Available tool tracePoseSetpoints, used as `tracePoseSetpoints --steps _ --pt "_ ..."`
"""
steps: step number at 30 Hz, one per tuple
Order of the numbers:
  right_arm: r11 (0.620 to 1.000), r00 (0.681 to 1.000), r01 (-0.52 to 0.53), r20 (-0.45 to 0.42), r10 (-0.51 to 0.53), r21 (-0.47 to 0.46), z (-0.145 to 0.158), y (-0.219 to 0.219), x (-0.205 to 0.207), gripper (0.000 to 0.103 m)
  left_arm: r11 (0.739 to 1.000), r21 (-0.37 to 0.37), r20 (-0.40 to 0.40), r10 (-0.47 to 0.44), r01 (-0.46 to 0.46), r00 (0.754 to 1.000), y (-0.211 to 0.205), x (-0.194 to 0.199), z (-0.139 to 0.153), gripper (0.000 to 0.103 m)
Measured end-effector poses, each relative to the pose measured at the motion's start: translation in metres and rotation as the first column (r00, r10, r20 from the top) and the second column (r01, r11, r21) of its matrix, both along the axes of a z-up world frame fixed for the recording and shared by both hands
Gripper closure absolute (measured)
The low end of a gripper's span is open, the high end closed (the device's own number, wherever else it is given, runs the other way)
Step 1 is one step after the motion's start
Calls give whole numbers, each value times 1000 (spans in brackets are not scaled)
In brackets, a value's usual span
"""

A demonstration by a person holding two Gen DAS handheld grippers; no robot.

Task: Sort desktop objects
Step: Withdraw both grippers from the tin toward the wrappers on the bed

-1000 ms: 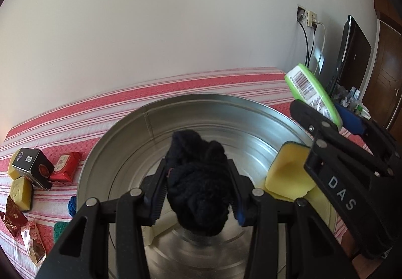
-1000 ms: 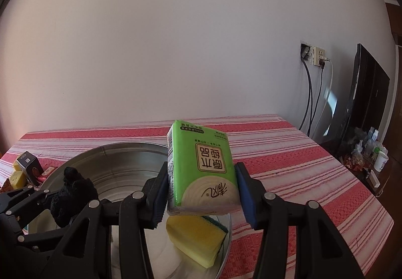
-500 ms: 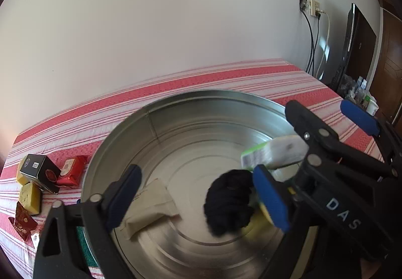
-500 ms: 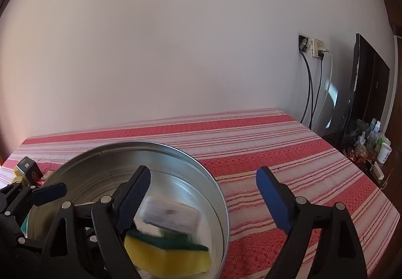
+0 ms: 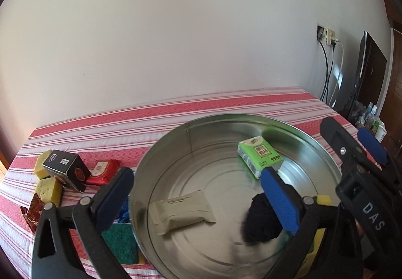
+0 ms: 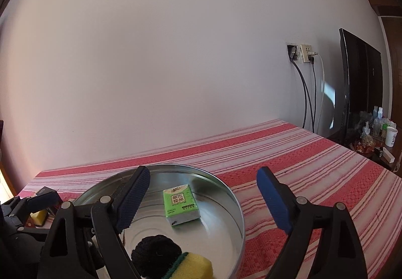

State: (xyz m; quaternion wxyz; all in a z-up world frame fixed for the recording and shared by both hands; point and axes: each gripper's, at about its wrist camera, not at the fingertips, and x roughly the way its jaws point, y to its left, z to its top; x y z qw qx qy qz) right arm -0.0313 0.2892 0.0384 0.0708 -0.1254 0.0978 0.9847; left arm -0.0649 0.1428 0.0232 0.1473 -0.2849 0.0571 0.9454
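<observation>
From the left wrist view, the left gripper (image 5: 198, 193) is standing wide apart and holding nothing, above the round galvanised metal tub (image 5: 160, 153). Inside the tub are lying the green rectangular tissue pack (image 5: 258, 155) at about 2 o'clock, the beige wrapped packet (image 5: 181, 211) near 8 o'clock and the black knitted bundle (image 5: 261, 221) at 5 o'clock. This is looking like the drop-off step being finished, so the next move is probably calling for a reach to the unsorted things at 9 o'clock on the red-and-white striped worktop (image 5: 176, 115): the black printed carton (image 5: 65, 168), the red foil packet (image 5: 103, 171), the yellow sponge blocks (image 5: 49, 188) and the dark green scouring pad (image 5: 120, 241) (the tub's wall is standing in the way).

From the right wrist view, the right gripper (image 6: 203, 198) is also spread and empty over the tub, the tissue pack lying flat between its fingers; a yellow sponge with a green edge (image 6: 191, 266) is sitting at 6 o'clock beside the black bundle.
</observation>
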Motion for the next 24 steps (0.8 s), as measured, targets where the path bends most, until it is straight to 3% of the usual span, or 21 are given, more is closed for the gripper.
tracePoseSetpoints --steps 5,9,15,20,24 --pt "999 994 -20 -112 17 -26 6 -21 13 11 996 -32 -83 79 -82 993 -22 1 2 1" --pt "999 985 -23 -171 18 -23 6 -38 20 7 990 -40 -105 131 -135 986 -45 -2 -1 1" --pt "997 981 -71 -179 71 10 4 -67 24 7 976 -13 -101 213 -215 972 -78 -10 -6 1" --pt "993 968 -109 -225 115 42 2 -89 34 7 956 -16 -147 288 -293 946 -103 -8 -11 1" --pt "988 965 -142 -214 152 62 -4 -107 35 7 948 -22 -155 310 -316 938 -117 -7 -15 1"
